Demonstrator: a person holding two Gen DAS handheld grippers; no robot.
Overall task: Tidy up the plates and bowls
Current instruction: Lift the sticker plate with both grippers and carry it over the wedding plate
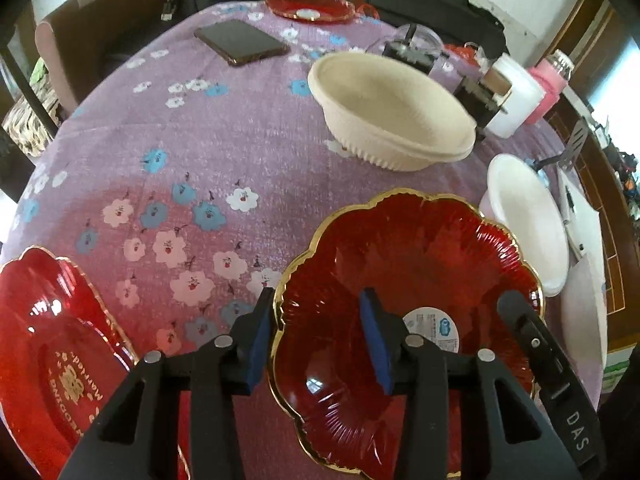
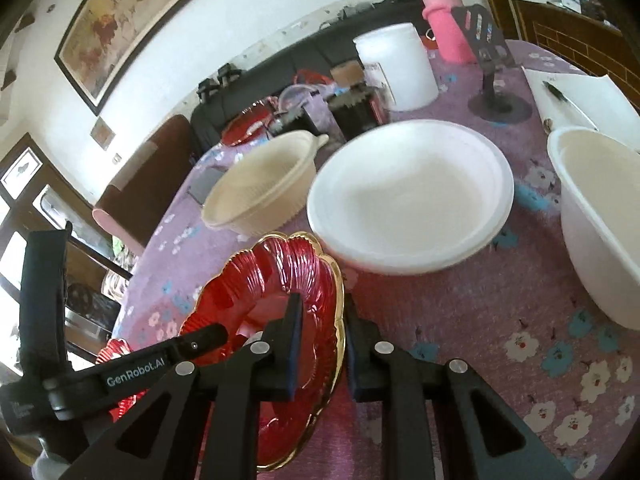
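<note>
Cloth (image 1: 224,128) of lilac weave, printed with pink, white and blue blossoms, covered the counter from edge to edge. On it, toward the far side in the left wrist view, stood a cream bowl (image 1: 390,114), round, matte, with a ribbed lower wall and a flat lip. A smooth white bowl (image 2: 412,196), shallow and wide with a stepped rim, sat just beside it, and another white bowl (image 2: 600,220) rose at the right edge of the right wrist view. Nearest both cameras was the red plate (image 1: 404,280), glossy, translucent, fluted in radiating ridges, scalloped like a flower and edged in gold, with a round paper label at its centre. It was tilted, its right side raised. The right gripper (image 2: 320,350) pointed down at a slant and pinched the plate's gold rim between its blue pads, pressed tight on the thin edge. The left gripper (image 1: 318,340), aimed more steeply downward, straddled the opposite rim with its jaws partly spread; whether its blue pads (image 1: 376,336) pressed on the plate I could not tell. A second red plate (image 1: 52,344) with gold lettering lay at the near left, a third (image 1: 310,4) at the far edge, well apart. A dark phone (image 1: 242,42), flat and rectangular, lay between them.
</note>
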